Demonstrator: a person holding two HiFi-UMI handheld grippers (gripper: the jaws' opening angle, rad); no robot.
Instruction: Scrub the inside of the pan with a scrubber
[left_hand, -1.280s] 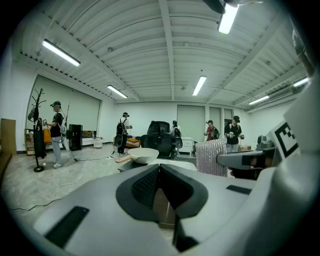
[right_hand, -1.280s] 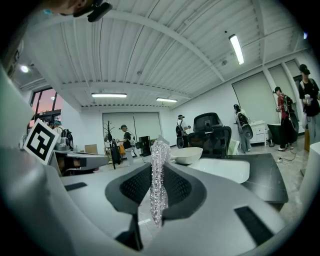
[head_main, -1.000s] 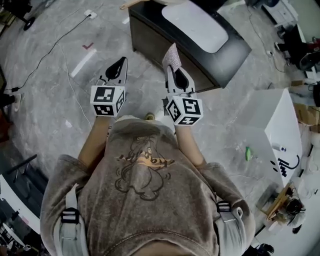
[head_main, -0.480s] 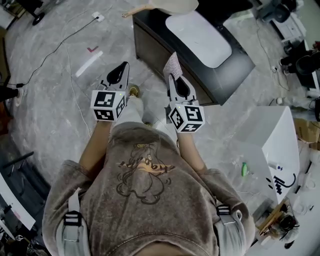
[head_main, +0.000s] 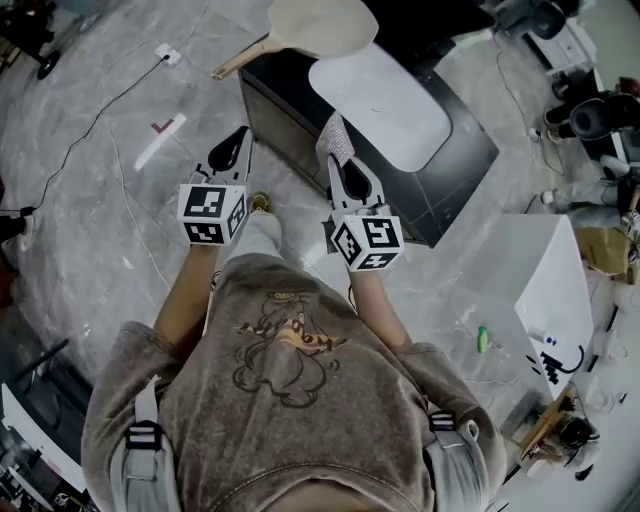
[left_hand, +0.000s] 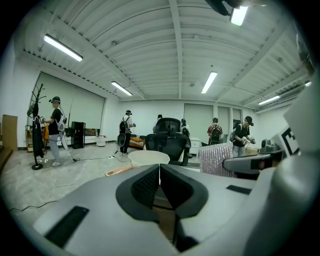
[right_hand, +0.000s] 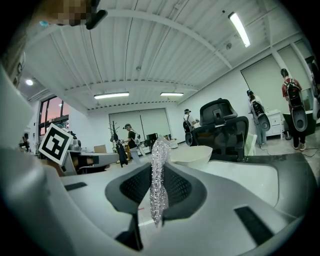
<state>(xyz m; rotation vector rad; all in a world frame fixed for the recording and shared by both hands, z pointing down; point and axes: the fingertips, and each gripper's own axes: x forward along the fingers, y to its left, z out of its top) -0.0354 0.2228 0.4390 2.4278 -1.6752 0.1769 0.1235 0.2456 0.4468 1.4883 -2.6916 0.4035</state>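
A cream pan (head_main: 322, 24) with a wooden handle rests at the far end of a low dark table (head_main: 290, 100), beside a white board (head_main: 382, 92). My right gripper (head_main: 343, 160) is shut on a silvery mesh scrubber (head_main: 339, 134), which stands upright between the jaws in the right gripper view (right_hand: 159, 172). It hovers over the table's near edge, short of the pan (right_hand: 191, 156). My left gripper (head_main: 236, 141) is shut with nothing in it and hangs over the floor left of the table. The left gripper view shows its jaws (left_hand: 159, 172) pressed together, with the pan (left_hand: 148, 157) ahead.
A white table (head_main: 558, 272) stands at the right, with a green item (head_main: 482, 338) on the floor near it. A cable (head_main: 105, 95) and tape marks (head_main: 160, 138) lie on the grey floor at left. An office chair (left_hand: 170, 137) and several people stand beyond the table.
The person has stepped towards the table: the pan has come fully into the head view. Both grippers stay held out in front, the scrubber still gripped.
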